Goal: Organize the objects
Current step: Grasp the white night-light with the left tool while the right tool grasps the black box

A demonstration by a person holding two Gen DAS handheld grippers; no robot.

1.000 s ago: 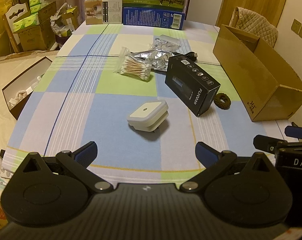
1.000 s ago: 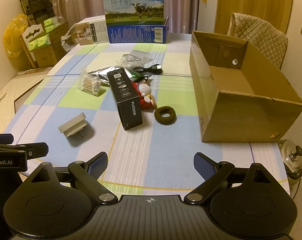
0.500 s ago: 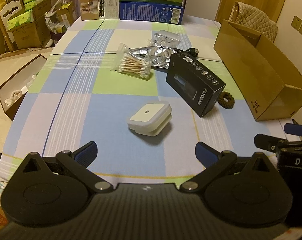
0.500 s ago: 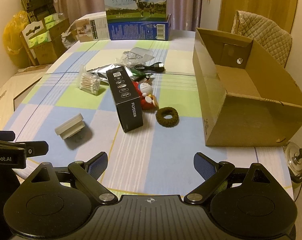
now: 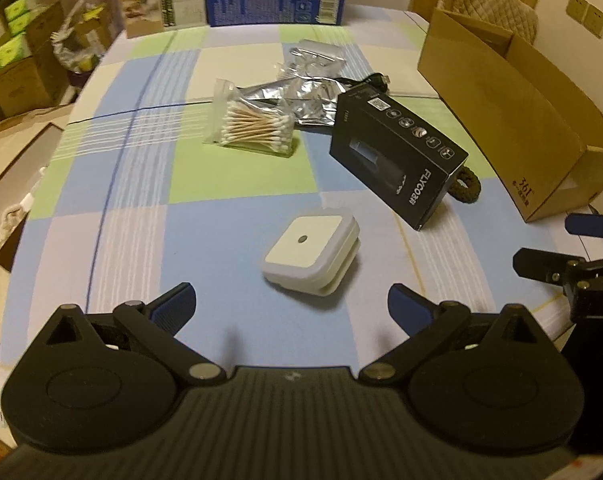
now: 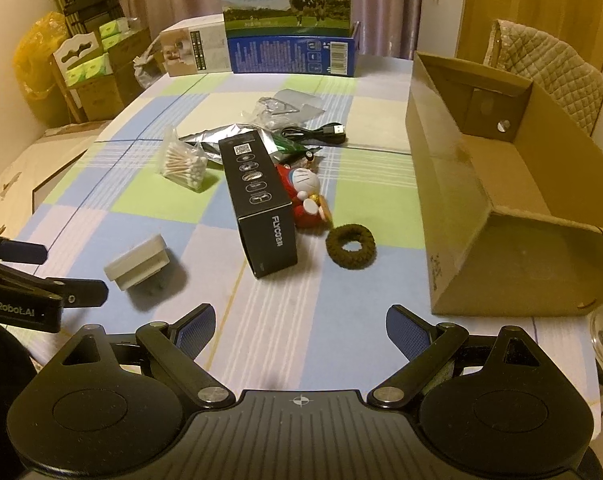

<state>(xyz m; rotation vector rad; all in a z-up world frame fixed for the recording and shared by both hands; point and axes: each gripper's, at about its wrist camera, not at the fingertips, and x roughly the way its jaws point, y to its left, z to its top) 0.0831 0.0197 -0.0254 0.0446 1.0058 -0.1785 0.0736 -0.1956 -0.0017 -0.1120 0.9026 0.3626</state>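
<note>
A white square plug-in light (image 5: 312,255) lies on the checked tablecloth just ahead of my open, empty left gripper (image 5: 291,305); it also shows in the right wrist view (image 6: 138,267). A black box (image 5: 397,158) (image 6: 261,200) lies beyond it, with a brown hair tie (image 6: 351,245) (image 5: 467,188) and a red Doraemon toy (image 6: 303,196) beside it. A bag of cotton swabs (image 5: 255,125) (image 6: 182,165), foil packets (image 5: 305,98) and a black cable (image 6: 315,133) lie farther back. My right gripper (image 6: 300,330) is open and empty, above the near table edge.
An open cardboard box (image 6: 501,208) (image 5: 513,120) stands on the right side of the table. A milk carton (image 6: 289,20) and a white box (image 6: 193,50) stand at the far edge. A quilted chair (image 6: 549,76) is behind the cardboard box. Stacked cartons (image 6: 97,76) stand on the floor at left.
My left gripper has moved forward and lower toward the white plug-in light. My right gripper has moved forward a little over the table. Both stay open.
</note>
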